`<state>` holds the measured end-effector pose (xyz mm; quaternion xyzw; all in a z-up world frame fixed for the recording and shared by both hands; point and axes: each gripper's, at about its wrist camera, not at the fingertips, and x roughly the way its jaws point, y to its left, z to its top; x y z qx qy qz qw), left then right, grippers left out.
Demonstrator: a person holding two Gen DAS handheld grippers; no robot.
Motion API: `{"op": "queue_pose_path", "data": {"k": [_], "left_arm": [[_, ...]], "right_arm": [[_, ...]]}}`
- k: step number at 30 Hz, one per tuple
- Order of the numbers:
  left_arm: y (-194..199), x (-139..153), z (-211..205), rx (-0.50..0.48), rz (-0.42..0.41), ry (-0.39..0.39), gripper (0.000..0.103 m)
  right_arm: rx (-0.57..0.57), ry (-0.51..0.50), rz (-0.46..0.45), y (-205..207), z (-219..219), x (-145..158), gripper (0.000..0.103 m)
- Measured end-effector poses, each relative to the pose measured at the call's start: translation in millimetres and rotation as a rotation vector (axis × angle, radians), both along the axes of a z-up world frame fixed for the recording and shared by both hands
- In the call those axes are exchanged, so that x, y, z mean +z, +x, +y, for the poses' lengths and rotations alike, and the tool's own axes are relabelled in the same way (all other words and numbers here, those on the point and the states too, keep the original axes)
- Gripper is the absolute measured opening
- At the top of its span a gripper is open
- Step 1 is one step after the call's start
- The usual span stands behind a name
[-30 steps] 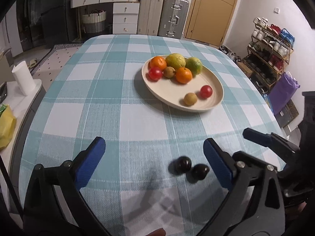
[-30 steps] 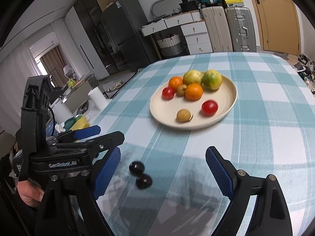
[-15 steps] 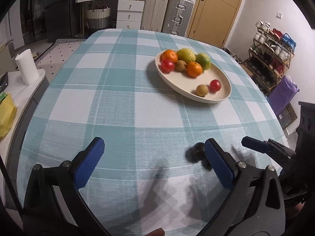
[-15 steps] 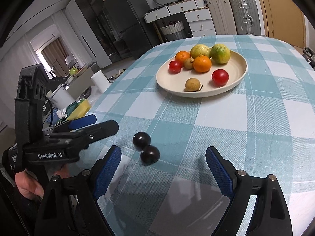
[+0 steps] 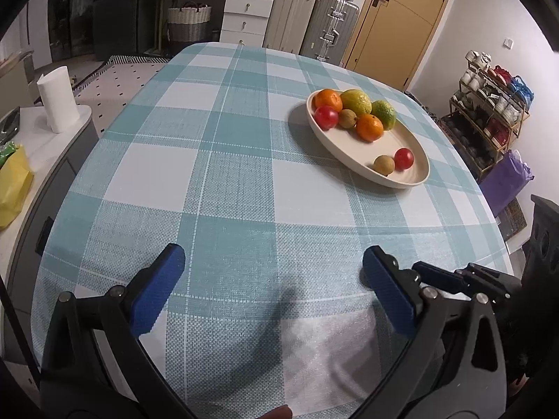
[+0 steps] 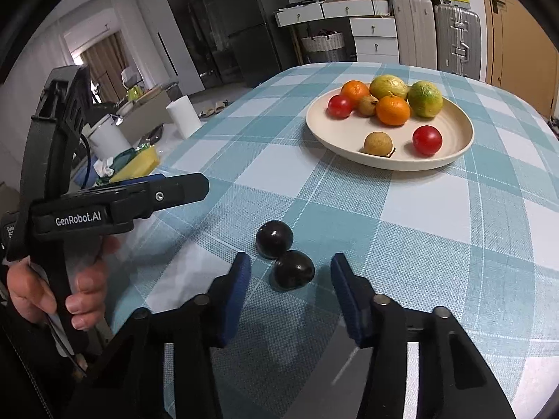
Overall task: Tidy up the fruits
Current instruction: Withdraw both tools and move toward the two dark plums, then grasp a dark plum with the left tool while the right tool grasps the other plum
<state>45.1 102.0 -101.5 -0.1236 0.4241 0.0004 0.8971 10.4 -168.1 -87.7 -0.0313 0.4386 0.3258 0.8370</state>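
The right gripper (image 6: 290, 279) is closing its jaws around the nearer dark plum (image 6: 292, 269), pads not yet touching; the left gripper (image 5: 272, 289) stands wide and empty. The pickup step is in hand. Next comes a firm grip, then a lift to the plate (image 6: 450, 160) beyond, clear of the second plum (image 6: 274, 238) touching it.

Lived-in room behind a checked table (image 5: 244, 181).
White drawers (image 5: 246, 17), suitcases (image 5: 311, 24), wooden door (image 5: 398, 24), shoe rack (image 5: 489, 104), curtained window (image 6: 101, 59).

You have a woven, matt checked cloth (image 6: 401, 216) under everything. The two dark fruits (image 6: 284, 256) at lower centre look smooth and glossy. The cream plate (image 6: 450, 159) is matt. Your gripper pads (image 6: 237, 293) look like ribbed blue rubber on black plastic.
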Motion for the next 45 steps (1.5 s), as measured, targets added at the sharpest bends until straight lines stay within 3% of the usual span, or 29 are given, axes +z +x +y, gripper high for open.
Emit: {"op": "queue_pose_path", "data": {"k": [4, 20, 25, 37, 39, 41, 45], "left_arm": [[0.1, -0.7, 0.5, -0.003, 0.000, -0.001, 0.101], [6.4, -5.4, -42.9, -0.104, 0.043, 0.027, 0.102], [14.9, -10.2, -55.9, -0.118, 0.071, 0.004, 0.102], [28.4, -14.8, -84.2, -0.155, 0.095, 0.053, 0.101], [29.4, -16.3, -86.4, -0.156, 0.104, 0.069, 0.097], [29.9, -18.6, -88.4, -0.170, 0.120, 0.077, 0.082], [29.3, -16.8, -88.8, -0.194, 0.117, 0.061, 0.069]], "right_arm": [[0.007, -0.016, 0.014, 2.3, 4.3, -3.6, 0.025], [-0.101, 0.069, -0.004, 14.0, -40.7, 15.7, 0.024], [-0.127, 0.110, -0.018, 14.9, -58.2, 20.2, 0.024], [-0.189, 0.158, 0.003, 22.9, -93.7, 14.2, 0.024], [-0.191, 0.163, 0.006, 24.1, -96.7, 13.0, 0.024], [-0.189, 0.167, 0.007, 24.7, -98.1, 12.5, 0.025], [-0.176, 0.180, 0.012, 25.2, -99.3, 10.8, 0.025]]}}
